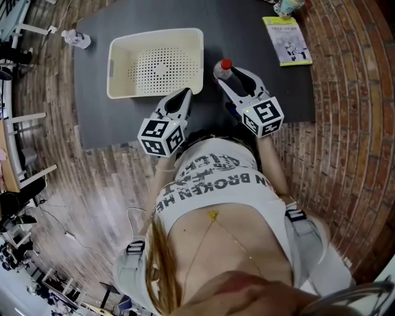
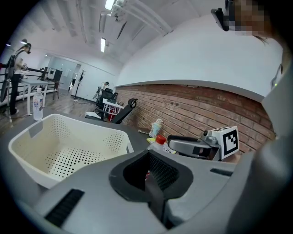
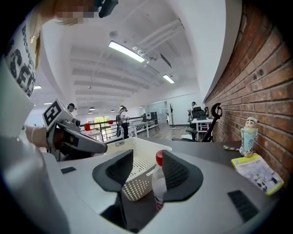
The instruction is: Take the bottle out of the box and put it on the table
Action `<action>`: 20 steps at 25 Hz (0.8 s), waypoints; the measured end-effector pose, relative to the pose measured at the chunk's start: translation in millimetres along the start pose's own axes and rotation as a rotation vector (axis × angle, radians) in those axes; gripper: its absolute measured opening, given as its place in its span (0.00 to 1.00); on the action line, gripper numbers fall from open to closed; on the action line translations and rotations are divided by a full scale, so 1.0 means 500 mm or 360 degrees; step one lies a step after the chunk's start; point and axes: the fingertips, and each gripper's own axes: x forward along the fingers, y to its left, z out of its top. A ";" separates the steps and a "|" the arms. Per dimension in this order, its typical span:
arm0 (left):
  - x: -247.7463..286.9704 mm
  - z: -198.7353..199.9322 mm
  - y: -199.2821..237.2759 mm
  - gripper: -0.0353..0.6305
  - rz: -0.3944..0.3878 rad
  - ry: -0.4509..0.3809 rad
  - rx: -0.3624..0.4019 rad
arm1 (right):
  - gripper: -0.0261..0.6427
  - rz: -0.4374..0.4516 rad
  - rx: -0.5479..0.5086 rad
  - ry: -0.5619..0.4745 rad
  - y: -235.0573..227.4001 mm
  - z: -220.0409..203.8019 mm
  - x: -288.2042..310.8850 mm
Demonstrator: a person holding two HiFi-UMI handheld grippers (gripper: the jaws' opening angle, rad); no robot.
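The clear bottle (image 1: 224,66) with a red cap stands upright on the dark table (image 1: 278,92), just right of the empty white perforated box (image 1: 114,68). My right gripper (image 1: 229,73) is open with the bottle between its jaws. In the right gripper view the bottle (image 3: 159,183) sits close to the right-hand pad and well apart from the left-hand one. My left gripper (image 1: 184,94) hovers at the box's near right corner, shut and empty. In the left gripper view the box (image 2: 68,137), the bottle's cap (image 2: 160,139) and the right gripper (image 2: 187,146) all show.
A yellow-green booklet (image 1: 287,40) lies at the table's far right, with a small figurine (image 1: 287,6) behind it. A second clear bottle (image 1: 77,39) stands at the table's far left corner. Brick floor surrounds the table, and desks and chairs stand beyond.
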 end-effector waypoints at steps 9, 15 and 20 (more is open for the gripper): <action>-0.007 0.015 -0.021 0.06 -0.0041 -0.0044 0.0150 | 0.07 0.0220 -0.0059 -0.0042 0.077 0.017 0.018; -0.016 0.045 -0.033 0.06 -0.0061 -0.0129 0.0202 | 0.05 0.0364 -0.0118 -0.0044 0.139 0.031 0.046; -0.033 0.085 -0.048 0.06 -0.0054 -0.0220 0.0304 | 0.05 0.0390 -0.0161 -0.0130 0.168 0.078 0.053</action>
